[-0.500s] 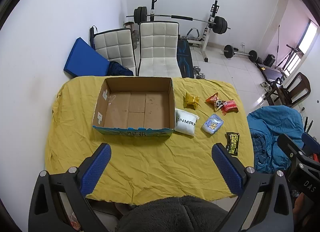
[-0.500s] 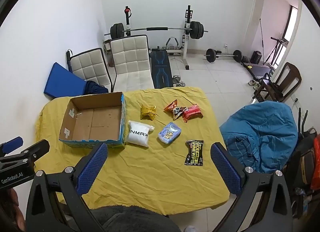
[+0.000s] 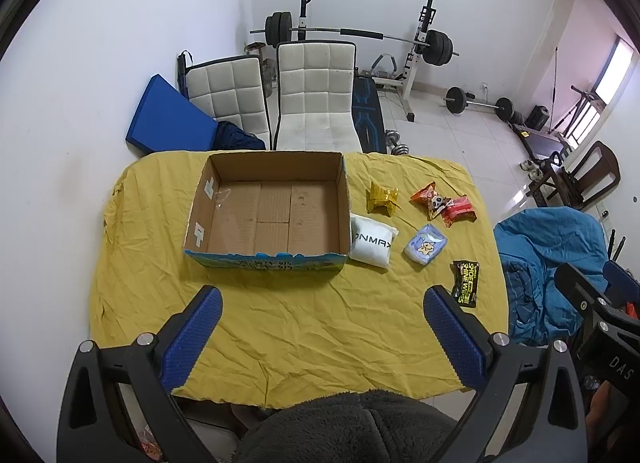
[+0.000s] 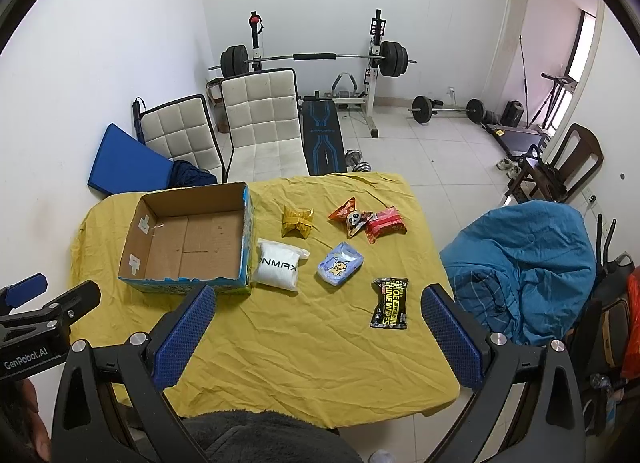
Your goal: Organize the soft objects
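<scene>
Table [image 3: 280,327], draped in a wrinkled yellow cloth, is carrying the whole lot.

Cardboard box [image 3: 268,251]: sitting open-topped on the left part of the cloth, nothing lying inside it, blue printed band showing along its near wall.

White pouch [image 3: 372,241]: lying just right of the box, touching or nearly touching its right wall.

Yellow packet [image 3: 383,198]: resting beyond the white pouch, apart from the box.

Orange snack packet [image 3: 431,199] and red packet [image 3: 460,210]: lying side by side toward the far right, edges touching.

Pale blue pack [image 3: 425,244]: sitting between the white pouch and the black wipes packet [image 3: 466,283], which is lying nearest the right edge of the cloth.

Left gripper [image 3: 320,327]: hovering above the near part of the cloth, jaws standing wide apart, blue pads gripping nothing.

Right gripper [image 4: 316,323]: hanging over the near right area, jaws likewise spread fully, nothing between them; the black wipes packet is lying just inside its right finger in that view.

Dark fleece sleeve [image 3: 352,427]: filling the bottom edge of both views
</scene>
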Demonstrator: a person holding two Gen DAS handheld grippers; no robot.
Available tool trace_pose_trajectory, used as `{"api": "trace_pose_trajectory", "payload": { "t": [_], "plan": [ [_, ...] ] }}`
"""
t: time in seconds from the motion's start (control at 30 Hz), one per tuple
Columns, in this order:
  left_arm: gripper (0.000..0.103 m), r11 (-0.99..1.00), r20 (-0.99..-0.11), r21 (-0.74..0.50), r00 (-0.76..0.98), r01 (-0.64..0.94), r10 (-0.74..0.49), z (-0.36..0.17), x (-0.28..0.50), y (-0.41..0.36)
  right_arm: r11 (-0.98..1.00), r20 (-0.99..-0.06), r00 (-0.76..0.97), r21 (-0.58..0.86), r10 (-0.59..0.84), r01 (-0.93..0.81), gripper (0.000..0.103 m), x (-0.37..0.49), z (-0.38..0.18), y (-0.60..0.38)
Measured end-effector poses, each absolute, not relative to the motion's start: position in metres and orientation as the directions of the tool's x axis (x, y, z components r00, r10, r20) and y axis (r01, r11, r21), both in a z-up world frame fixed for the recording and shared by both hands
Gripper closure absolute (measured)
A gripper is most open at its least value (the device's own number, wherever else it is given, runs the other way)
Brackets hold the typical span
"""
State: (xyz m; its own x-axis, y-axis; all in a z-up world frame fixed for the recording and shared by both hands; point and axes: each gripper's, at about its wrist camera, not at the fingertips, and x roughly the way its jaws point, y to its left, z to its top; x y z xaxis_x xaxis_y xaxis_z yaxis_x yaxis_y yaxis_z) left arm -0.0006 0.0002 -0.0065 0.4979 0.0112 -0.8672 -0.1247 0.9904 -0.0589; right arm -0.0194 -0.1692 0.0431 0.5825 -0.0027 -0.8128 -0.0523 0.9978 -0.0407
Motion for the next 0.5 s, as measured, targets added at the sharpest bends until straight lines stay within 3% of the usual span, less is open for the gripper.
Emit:
{"api": "trace_pose_trajectory", "payload": {
  "t": [0.5],
  "plan": [
    [0.0,0.991,-0.862,-0.049,0.507,-0.125,0.021,-0.0032,-0.001,0.0077,0.996,-0.805,0.594,-0.047,0.004,-0.07,0.0,-0.0211,0.0456,-0.1632]
  ]
}}
